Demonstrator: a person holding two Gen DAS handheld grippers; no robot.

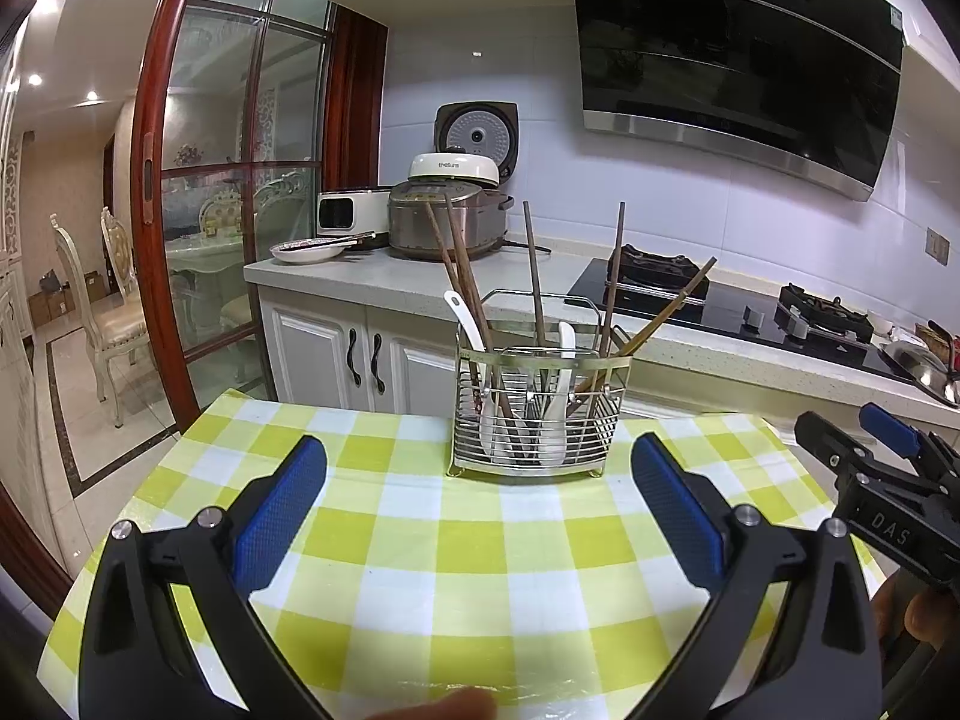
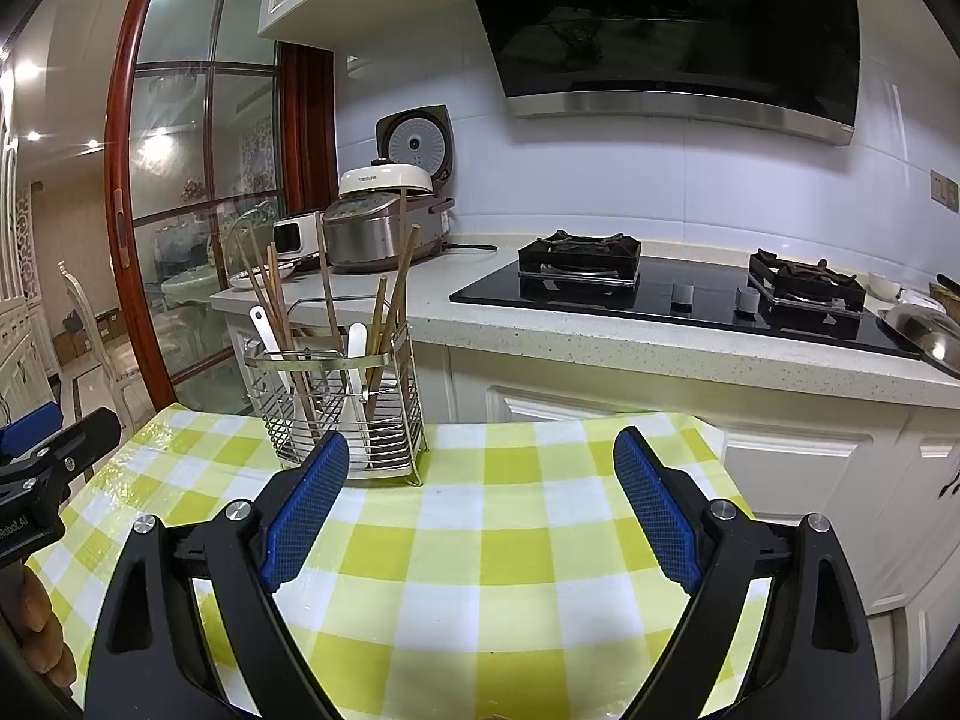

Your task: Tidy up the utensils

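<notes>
Left wrist view: left gripper (image 1: 480,480) spread wide, nothing between its blue pads (image 1: 282,510), hovering over a desk (image 1: 420,570) covered with a yellow-green and white checked cloth. A wire utensil rack (image 1: 534,414) stands upright on the far part of the desk, straight ahead of the gripper and apart from it. Wooden chopsticks (image 1: 534,276) stick up out of the rack at different tilts, some leaning left, some right; white spoons (image 1: 471,324) sit among them, handles up. The right gripper (image 1: 864,438) shows at the right edge, beside the rack and not touching it. Behind the desk a kitchen counter (image 1: 372,276) carries a rice cooker (image 1: 447,216) with its lid up, a plate (image 1: 306,252) and a black gas stove (image 1: 720,300); a range hood (image 1: 738,60) hangs above. Right wrist view: right gripper (image 2: 480,480) also spread wide, empty, over the same checked desk (image 2: 510,540). The utensil rack (image 2: 342,402) stands left of centre at the far side of the desk, its base partly hidden behind the left blue pad (image 2: 306,510); contact cannot be told. Chopsticks (image 2: 396,288) and spoons (image 2: 357,354) stand inside it. The left gripper (image 2: 66,444) pokes in at the left edge, with a hand's fingers (image 2: 42,642) below it. Gas stove (image 2: 690,288) and range hood (image 2: 666,30) lie beyond.
</notes>
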